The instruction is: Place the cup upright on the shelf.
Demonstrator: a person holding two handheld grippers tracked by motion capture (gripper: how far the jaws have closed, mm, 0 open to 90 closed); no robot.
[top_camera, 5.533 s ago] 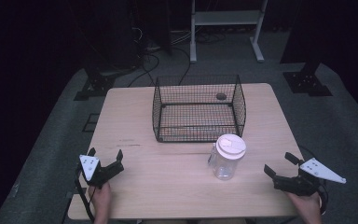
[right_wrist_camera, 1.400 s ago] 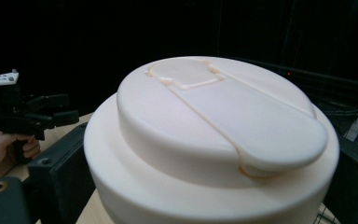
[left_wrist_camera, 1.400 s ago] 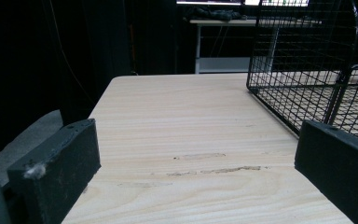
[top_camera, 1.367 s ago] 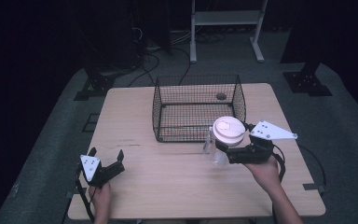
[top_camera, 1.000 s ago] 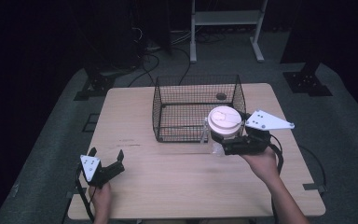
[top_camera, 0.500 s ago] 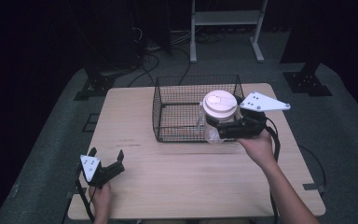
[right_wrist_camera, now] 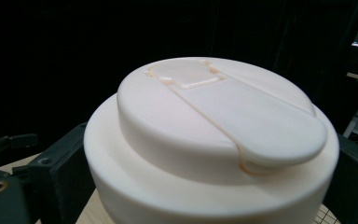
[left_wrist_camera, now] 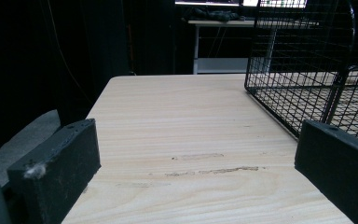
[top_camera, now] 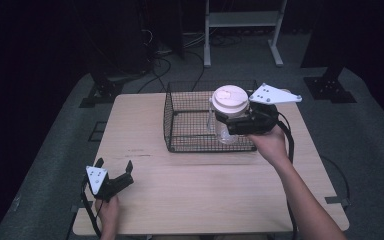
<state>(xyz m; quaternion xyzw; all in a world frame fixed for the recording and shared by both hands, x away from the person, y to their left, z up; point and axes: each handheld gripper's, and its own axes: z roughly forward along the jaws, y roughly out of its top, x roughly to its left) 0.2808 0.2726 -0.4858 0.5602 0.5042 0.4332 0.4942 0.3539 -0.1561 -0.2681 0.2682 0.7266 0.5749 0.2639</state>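
A clear jar with a white lid (top_camera: 228, 99) hangs above the right part of the black wire basket (top_camera: 180, 140), held by my right gripper (top_camera: 224, 120), which is shut on it. In the right gripper view the white lid (right_wrist_camera: 214, 135) looms close between the two black jaws. My left gripper (top_camera: 114, 169) rests near the table's front left corner, open, with nothing between its jaws. The left gripper view looks across bare wood toward the basket (left_wrist_camera: 307, 70).
The wooden table (top_camera: 150, 200) has free surface in front of the basket and at its left. A small dark object (top_camera: 240, 93) lies at the basket's far right, partly hidden behind the jar. A white stand (top_camera: 240, 20) and cables lie on the floor beyond.
My right gripper closed on the jar at the front right, lifted it and carried it back and leftward over the basket. The left gripper stayed still.
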